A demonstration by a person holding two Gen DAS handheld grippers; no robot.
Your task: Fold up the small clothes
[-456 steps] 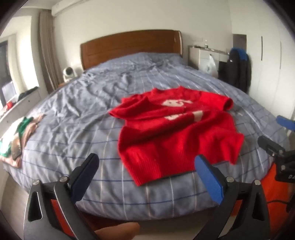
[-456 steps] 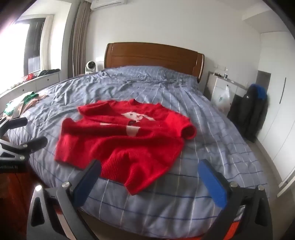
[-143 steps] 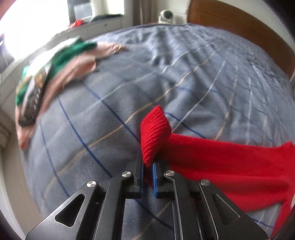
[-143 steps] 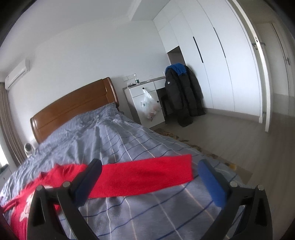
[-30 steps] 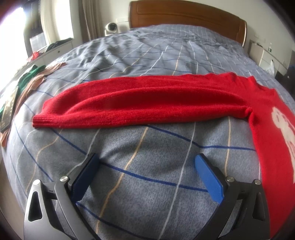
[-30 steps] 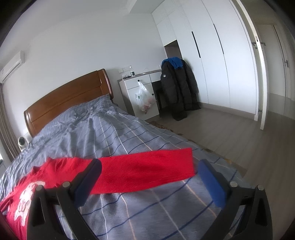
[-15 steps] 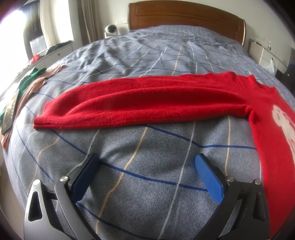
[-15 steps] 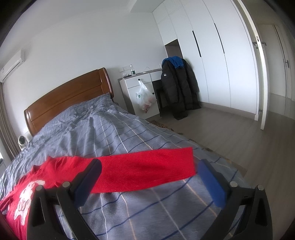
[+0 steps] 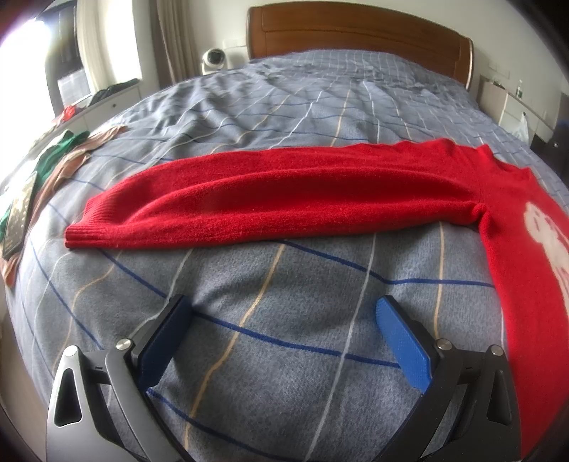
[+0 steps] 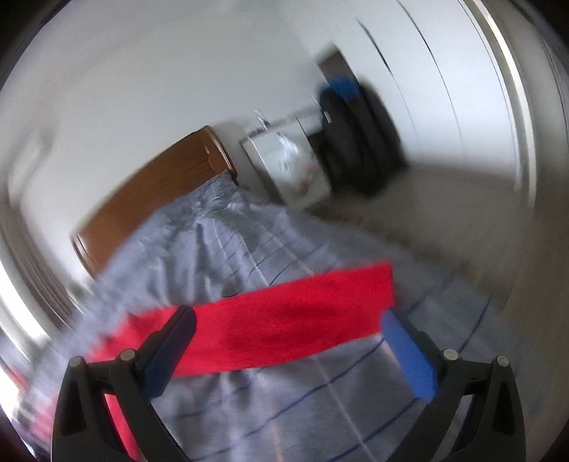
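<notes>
A red knit sweater [image 9: 284, 192] lies spread on the grey-blue checked bed cover [image 9: 270, 291]. In the left wrist view one sleeve stretches flat to the left, its cuff [image 9: 89, 234] near the bed's left side, and the body with a white motif [image 9: 544, 227] is at the right edge. My left gripper [image 9: 281, 316] is open and empty, just in front of that sleeve. In the blurred right wrist view the other sleeve [image 10: 284, 323] lies flat across the bed. My right gripper [image 10: 288, 327] is open and empty, close over that sleeve.
A pile of green and pink clothes [image 9: 53, 163] and a dark flat object [image 9: 17, 216] lie at the bed's left edge. A wooden headboard [image 9: 355, 32] stands at the far end. A white cabinet [image 10: 284, 167], a dark jacket [image 10: 355, 142] and wardrobes stand right of the bed.
My right gripper has swung and dropped toward the right sleeve, blurring its view. My left gripper has hardly moved. Both stay open.
</notes>
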